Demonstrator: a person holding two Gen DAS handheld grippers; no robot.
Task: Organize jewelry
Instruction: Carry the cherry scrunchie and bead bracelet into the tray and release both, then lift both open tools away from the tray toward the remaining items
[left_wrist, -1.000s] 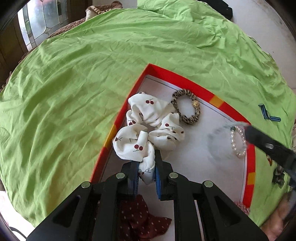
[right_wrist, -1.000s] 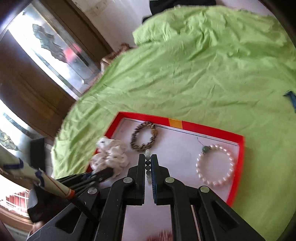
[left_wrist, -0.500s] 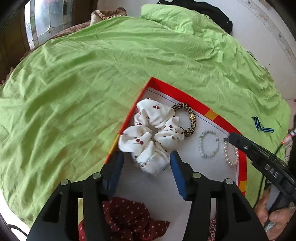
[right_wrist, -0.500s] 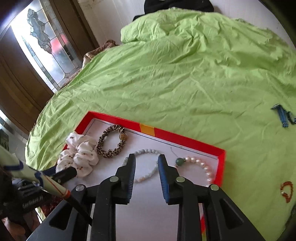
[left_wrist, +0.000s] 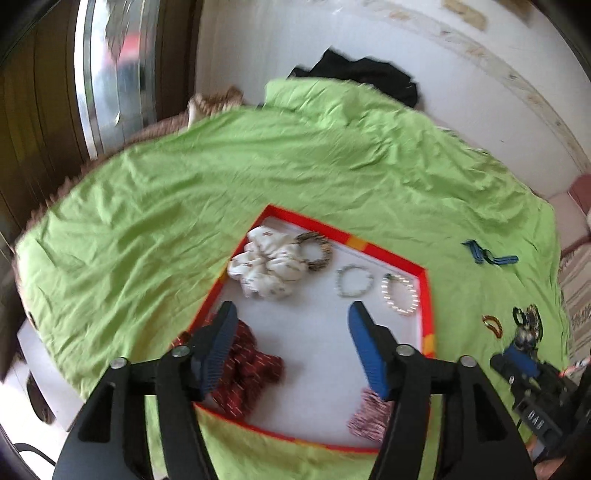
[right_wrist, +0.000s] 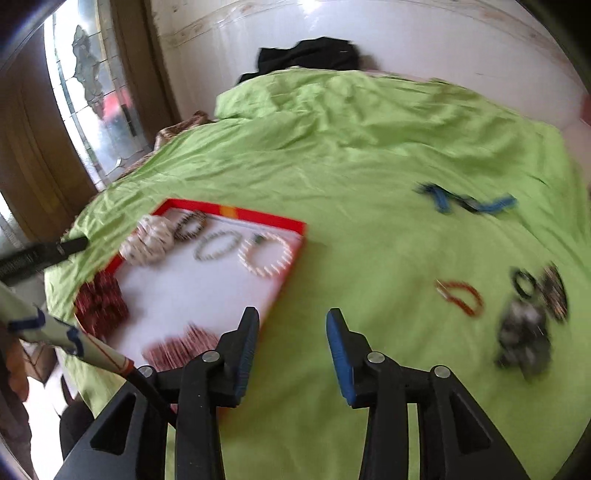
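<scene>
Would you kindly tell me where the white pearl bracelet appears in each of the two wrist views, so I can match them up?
Left wrist view: the white pearl bracelet lies right of centre, in the tray's far right corner.
Right wrist view: the bracelet lies left of centre, again in the tray's far right corner, beside the grey bead bracelet.
Shared landmark: the red tray rim with its orange patch.

trays: 1, red-rimmed (left_wrist: 384, 252)
scrunchies in tray: 3: white (left_wrist: 266, 267), dark red (left_wrist: 246, 365), pink at 5 o'clock (left_wrist: 369, 417)
bracelets in tray: 3: leopard (left_wrist: 315, 249), grey bead (left_wrist: 354, 280), pearl (left_wrist: 400, 294)
blue clips on sheet: 2 (right_wrist: 466, 200)
orange bracelets on sheet: 1 (right_wrist: 460, 296)
</scene>
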